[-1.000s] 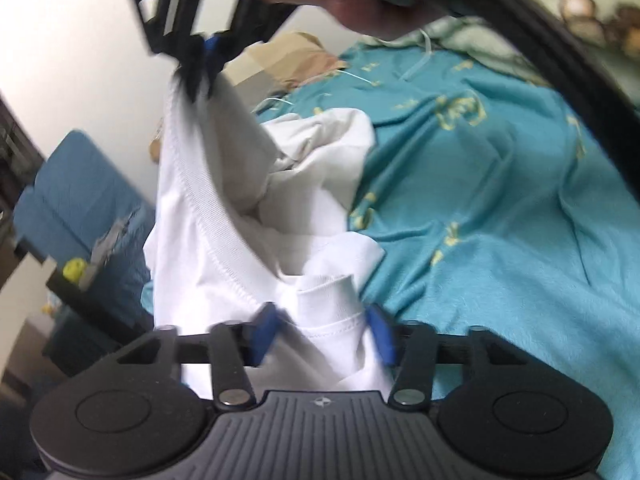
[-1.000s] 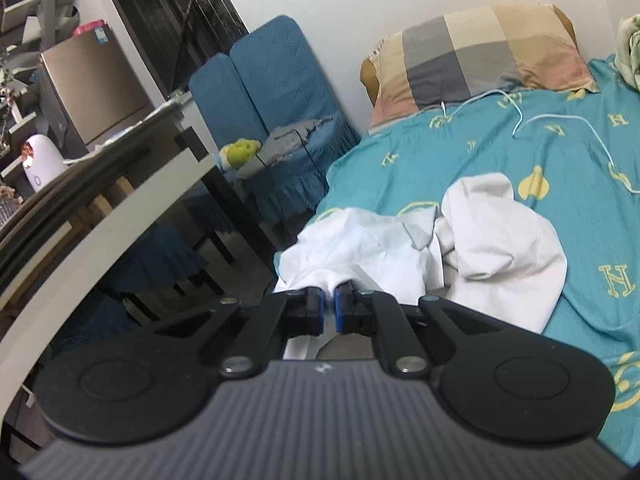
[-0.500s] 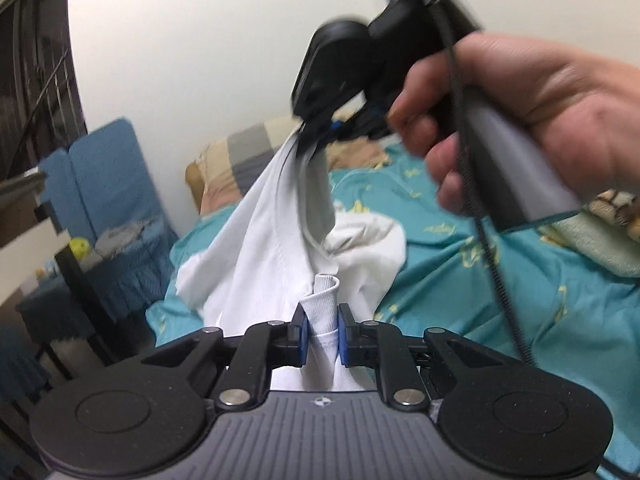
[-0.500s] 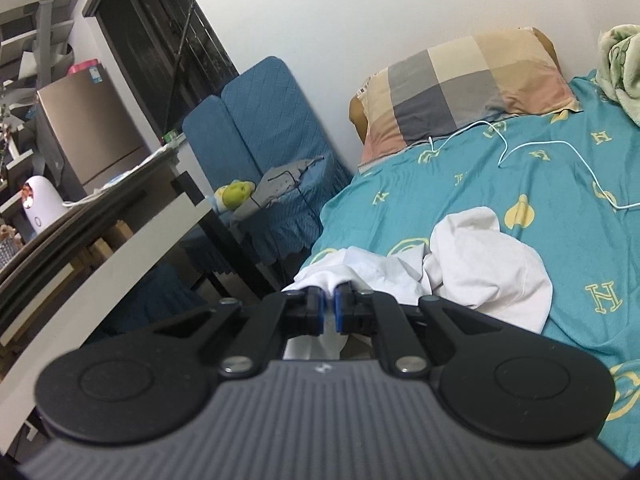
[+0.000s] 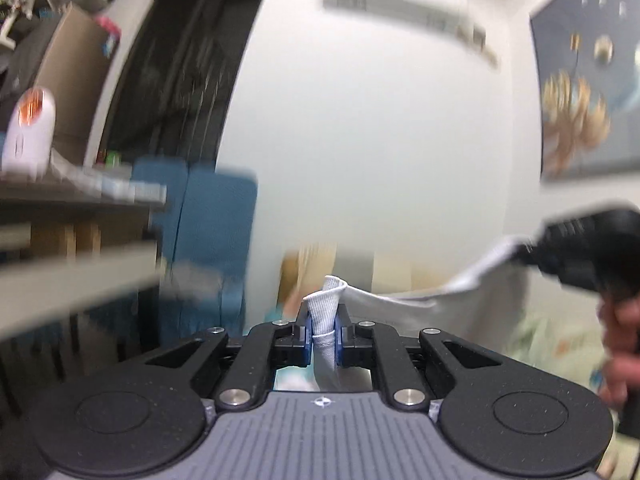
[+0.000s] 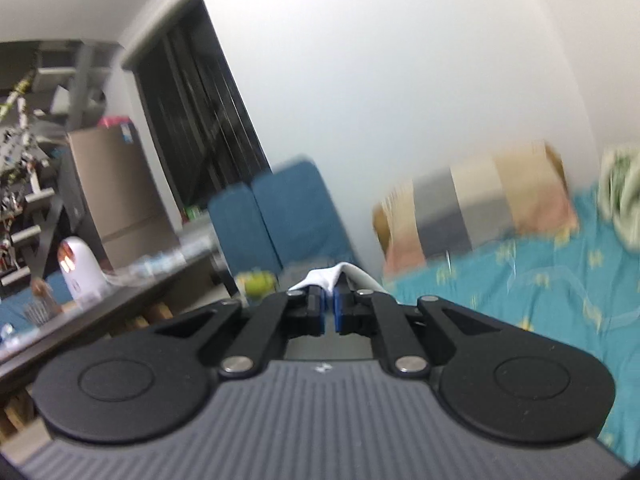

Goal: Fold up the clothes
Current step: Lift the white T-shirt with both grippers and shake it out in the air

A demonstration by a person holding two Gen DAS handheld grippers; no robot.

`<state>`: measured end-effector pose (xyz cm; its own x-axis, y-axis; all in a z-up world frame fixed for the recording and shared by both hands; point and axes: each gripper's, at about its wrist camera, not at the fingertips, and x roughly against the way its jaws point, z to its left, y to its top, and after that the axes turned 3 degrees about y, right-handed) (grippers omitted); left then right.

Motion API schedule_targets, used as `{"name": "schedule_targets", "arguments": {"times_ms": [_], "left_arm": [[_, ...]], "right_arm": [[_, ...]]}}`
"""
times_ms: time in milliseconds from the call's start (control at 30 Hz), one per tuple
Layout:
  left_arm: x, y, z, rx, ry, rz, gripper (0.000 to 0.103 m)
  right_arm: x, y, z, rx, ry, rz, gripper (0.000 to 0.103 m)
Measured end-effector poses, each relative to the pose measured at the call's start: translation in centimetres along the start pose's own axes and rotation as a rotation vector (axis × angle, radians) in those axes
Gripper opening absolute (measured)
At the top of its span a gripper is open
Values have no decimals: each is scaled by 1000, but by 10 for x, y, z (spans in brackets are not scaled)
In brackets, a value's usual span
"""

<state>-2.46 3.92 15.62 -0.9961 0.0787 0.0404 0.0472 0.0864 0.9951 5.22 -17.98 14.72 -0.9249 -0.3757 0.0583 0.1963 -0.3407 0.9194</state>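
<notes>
A white garment point(image 5: 404, 300) hangs stretched in the air between both grippers. My left gripper point(image 5: 323, 328) is shut on a ribbed hem of it, which sticks up between the blue pads. The cloth runs right to my right gripper point(image 5: 560, 248), held by a hand point(image 5: 620, 332) at the right edge. In the right wrist view my right gripper point(image 6: 329, 304) is shut on a white fold of the garment point(image 6: 332, 274) that pokes up past its tips. Most of the garment hangs below, hidden by the gripper bodies.
A bed with a teal patterned sheet point(image 6: 540, 292) lies to the right, with a checked pillow point(image 6: 472, 208) at its head. A blue chair point(image 6: 276, 216) stands by the wall. A dark desk point(image 6: 132, 296) with a white device point(image 6: 80, 276) is at left.
Both grippers have risen and tilted up, lifting the white garment off the bed. They have moved apart, so the cloth now spans between them. Both views are motion-blurred.
</notes>
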Motion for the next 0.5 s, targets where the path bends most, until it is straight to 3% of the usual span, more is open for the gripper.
{"name": "schedule_targets", "arguments": {"times_ms": [133, 267, 367, 500], "left_arm": [[22, 89, 16, 76, -10, -129, 11], [72, 181, 3, 62, -68, -229, 11], [127, 235, -18, 14, -81, -287, 11], [195, 281, -38, -15, -100, -326, 11]], "right_arm": [[58, 67, 55, 100, -19, -133, 7], [120, 130, 99, 145, -26, -223, 7], [165, 165, 129, 185, -30, -269, 7], [219, 189, 162, 218, -27, -317, 7]]}}
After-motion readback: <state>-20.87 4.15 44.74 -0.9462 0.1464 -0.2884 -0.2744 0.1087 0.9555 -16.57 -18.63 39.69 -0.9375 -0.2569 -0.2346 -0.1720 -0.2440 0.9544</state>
